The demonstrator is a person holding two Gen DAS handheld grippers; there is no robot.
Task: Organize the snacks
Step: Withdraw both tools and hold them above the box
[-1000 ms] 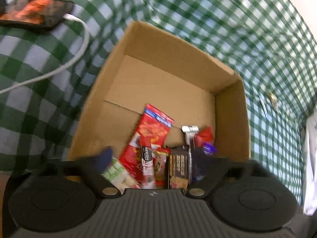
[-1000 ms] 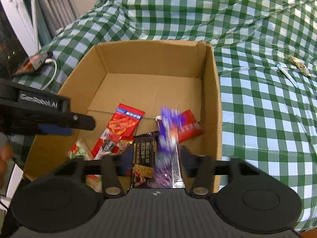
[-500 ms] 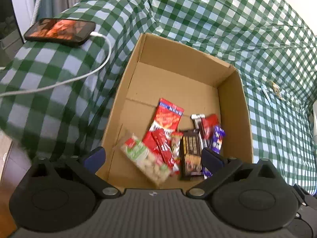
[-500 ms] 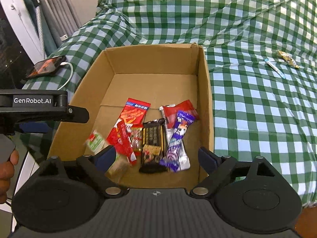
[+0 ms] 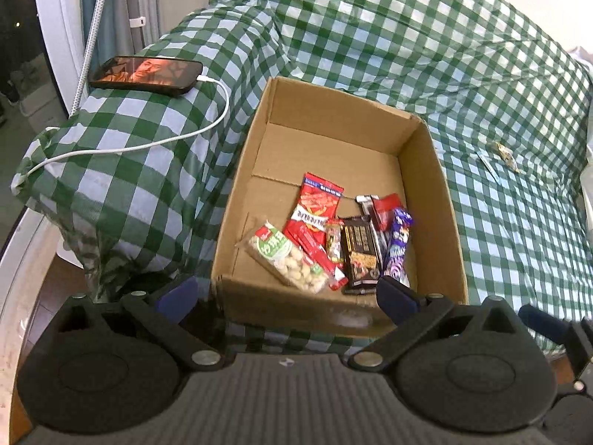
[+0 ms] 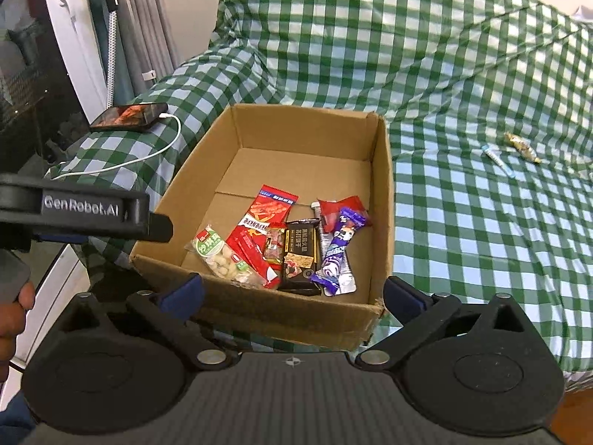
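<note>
An open cardboard box (image 5: pixel 431 170) (image 6: pixel 385 193) sits on a green checked cloth. Several snacks lie in it: a peanut pack (image 5: pixel 285 257) (image 6: pixel 222 257), a red packet (image 5: pixel 315 204) (image 6: pixel 267 215), a dark bar (image 5: pixel 359 256) (image 6: pixel 300 256) and a purple wrapper (image 5: pixel 396 248) (image 6: pixel 339 256). My left gripper (image 5: pixel 287 294) is open and empty, just in front of the box's near wall. My right gripper (image 6: pixel 292 296) is open and empty, also at the near wall. A wrapped sweet (image 6: pixel 522 146) (image 5: pixel 506 155) and a thin stick (image 6: pixel 498 159) lie on the cloth to the right.
A phone (image 5: pixel 146 76) (image 6: pixel 128 116) on a white cable (image 5: pixel 148 144) rests on the cloth-covered armrest left of the box. The left gripper's body (image 6: pixel 85 211) shows at the right wrist view's left edge. White furniture and curtains stand at the far left.
Both grippers opened and let their snacks fall into the box: the peanut pack from the left, the purple wrapper from the right. Both then pulled back and up from the box.
</note>
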